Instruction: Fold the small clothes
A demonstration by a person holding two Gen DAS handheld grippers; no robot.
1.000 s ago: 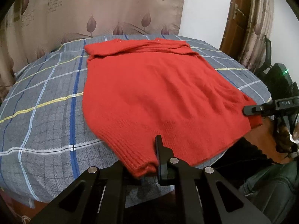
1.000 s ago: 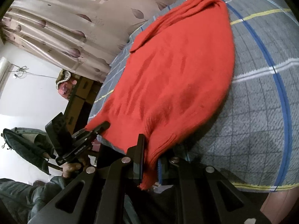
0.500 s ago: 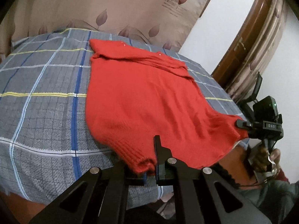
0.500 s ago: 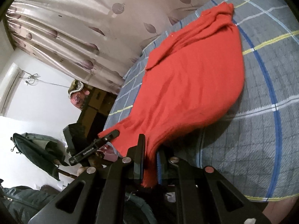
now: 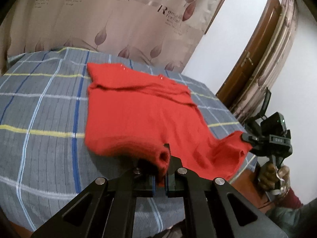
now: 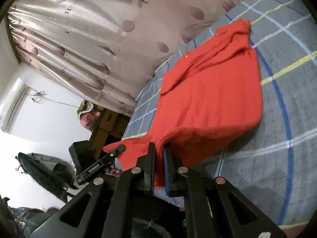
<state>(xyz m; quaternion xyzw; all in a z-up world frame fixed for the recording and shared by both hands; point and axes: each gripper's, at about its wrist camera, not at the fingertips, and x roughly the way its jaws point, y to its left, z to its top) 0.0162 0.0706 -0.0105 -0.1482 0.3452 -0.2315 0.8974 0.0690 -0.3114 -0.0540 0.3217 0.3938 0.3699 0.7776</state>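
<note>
A red knitted sweater (image 5: 142, 115) lies on the grey checked bedcover (image 5: 39, 119), collar end far from me. My left gripper (image 5: 161, 154) is shut on the near left corner of its hem, which curls up off the bed between the fingers. Over at the bed's right edge, my right gripper (image 5: 244, 137) holds the other hem corner stretched out. The right wrist view shows the right gripper (image 6: 159, 148) pinching the sweater (image 6: 208, 91) edge, jaws closing tight on the cloth. There the left gripper (image 6: 118, 148) grips the far corner.
A leaf-patterned curtain (image 5: 118, 19) hangs behind the bed, with a brown door (image 5: 257, 55) to its right. A hand (image 5: 271, 176) holds the right gripper's handle. Cardboard boxes (image 6: 107, 123) and a dark coat (image 6: 45, 164) stand beyond the bed's left side.
Both grippers have risen and carried the hem forward over the bed. The sweater's lower edge has come off the cover and now bulges into a fold.
</note>
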